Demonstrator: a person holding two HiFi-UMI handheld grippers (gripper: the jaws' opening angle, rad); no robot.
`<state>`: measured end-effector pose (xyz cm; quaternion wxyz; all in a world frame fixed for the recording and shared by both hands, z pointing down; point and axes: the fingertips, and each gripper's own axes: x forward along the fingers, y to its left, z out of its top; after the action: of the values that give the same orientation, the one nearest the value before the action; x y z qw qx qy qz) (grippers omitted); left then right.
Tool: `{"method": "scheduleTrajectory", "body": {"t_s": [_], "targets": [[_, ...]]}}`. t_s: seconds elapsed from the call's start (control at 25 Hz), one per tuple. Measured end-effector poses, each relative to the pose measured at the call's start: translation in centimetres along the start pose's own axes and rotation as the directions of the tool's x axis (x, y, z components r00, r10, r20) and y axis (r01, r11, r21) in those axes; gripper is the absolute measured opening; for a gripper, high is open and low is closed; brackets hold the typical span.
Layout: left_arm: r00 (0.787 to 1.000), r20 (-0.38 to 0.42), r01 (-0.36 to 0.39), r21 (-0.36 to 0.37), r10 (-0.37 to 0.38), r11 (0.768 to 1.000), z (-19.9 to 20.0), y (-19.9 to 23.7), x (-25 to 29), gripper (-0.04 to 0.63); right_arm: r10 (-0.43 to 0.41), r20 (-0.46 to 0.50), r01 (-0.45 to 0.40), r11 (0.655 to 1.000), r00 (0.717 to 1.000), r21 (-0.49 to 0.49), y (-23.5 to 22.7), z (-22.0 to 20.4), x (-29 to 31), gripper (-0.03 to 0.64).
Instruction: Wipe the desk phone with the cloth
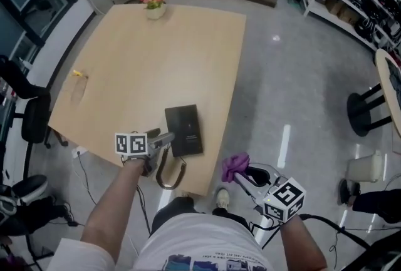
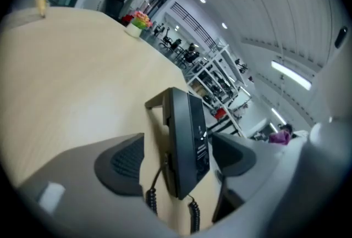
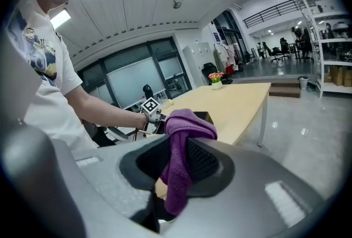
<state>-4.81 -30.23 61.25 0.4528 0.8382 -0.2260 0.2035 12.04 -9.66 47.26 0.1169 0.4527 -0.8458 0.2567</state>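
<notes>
**Table layout and gripper status**

We are standing at the near edge of a light wooden table (image 1: 156, 57) and looking steeply down on it. Grey floor (image 1: 294, 94) is showing to its right.

We are holding the left gripper (image 1: 165, 138) over the near edge of the table, at the near left corner of the desk phone (image 1: 184, 131). Its jaws are standing wide apart. In the left gripper view the phone is showing in the gap between them, and neither pad is pressing on it. The left marker cube (image 1: 131, 143) is facing up toward the head camera.

We are holding the right gripper (image 1: 245, 176) off the table, over the floor, near the table's near right corner. Its jaws are clamping on the purple cloth (image 1: 235, 166). In the right gripper view the cloth is bunching above the pads and hanging down below them. The right marker cube (image 1: 285, 199) is sitting behind the jaws.

The black phone is lying flat on the table, close to the near edge and the near right corner. It is lying apart from the cloth. Its coiled cord (image 1: 168, 177) is looping over the near edge of the table.

A flower pot (image 1: 154, 4) is standing at the far edge, well apart from the phone. A small yellow object (image 1: 78, 74) is lying near the left edge. We are unable to tell what it is.
</notes>
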Motion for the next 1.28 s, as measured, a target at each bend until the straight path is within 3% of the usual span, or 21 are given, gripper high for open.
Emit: {"method": "scheduleTrajectory", "body": {"t_s": [0.16,0.24,0.36,0.44,0.48,0.64,0.76,0.84,1.0,1.16,1.28], "targets": [[0.985,0.119,-0.126,0.008,0.125,0.992,-2.3,-0.7,-5.3,0.396,0.063,-0.014,-0.064,0.997,0.998,-0.051,-0.1,-1.0,-0.5,0.092],[0.974,0.156,-0.171,0.041,0.163,0.984,-4.2,-2.4,-8.1,0.343,0.090,-0.025,-0.092,0.993,0.996,-0.077,-0.1,-1.3,-0.6,0.092],[0.958,0.177,-0.243,0.081,0.226,0.967,-8.1,-5.8,-11.4,0.226,0.113,-0.055,-0.118,0.986,0.992,-0.116,0.1,-2.3,-0.9,0.092],[0.941,0.183,-0.307,0.114,0.284,0.945,-11.0,-7.9,-13.1,0.053,0.130,-0.074,-0.139,0.982,0.989,-0.131,0.4,-3.2,-1.1,0.092],[0.938,0.184,-0.320,0.137,0.293,0.938,-12.2,-9.0,-13.6,0.005,0.138,-0.078,-0.148,0.979,0.987,-0.138,0.8,-3.5,-1.2,0.092],[0.960,0.165,-0.260,0.219,0.227,0.941,-15.3,-14.3,-14.3,0.003,0.154,-0.081,-0.166,0.967,0.985,-0.190,2.8,-4.0,-1.7,0.092],[0.976,0.169,-0.179,0.258,0.138,0.949,-16.6,-18.6,-14.0,0.003,0.146,-0.077,-0.160,0.960,0.986,-0.230,4.4,-4.2,-2.6,0.092],[0.981,0.181,-0.129,0.308,0.075,0.943,-17.4,-21.5,-14.2,0.003,0.143,-0.074,-0.157,0.955,0.987,-0.250,5.7,-4.5,-3.3,0.092],[0.973,0.232,-0.086,0.363,0.000,0.928,-20.0,-25.2,-16.5,0.003,0.139,-0.069,-0.153,0.943,0.988,-0.295,9.4,-5.5,-4.9,0.092],[0.954,0.289,-0.019,0.328,-0.081,0.944,-23.7,-27.7,-20.2,0.003,0.138,-0.061,-0.150,0.941,0.988,-0.304,14.8,-7.3,-7.0,0.092],[0.939,0.320,0.014,0.330,-0.126,0.944,-26.8,-29.0,-22.6,0.003,0.130,-0.063,-0.143,0.941,0.990,-0.308,19.1,-9.5,-8.6,0.092]]}}
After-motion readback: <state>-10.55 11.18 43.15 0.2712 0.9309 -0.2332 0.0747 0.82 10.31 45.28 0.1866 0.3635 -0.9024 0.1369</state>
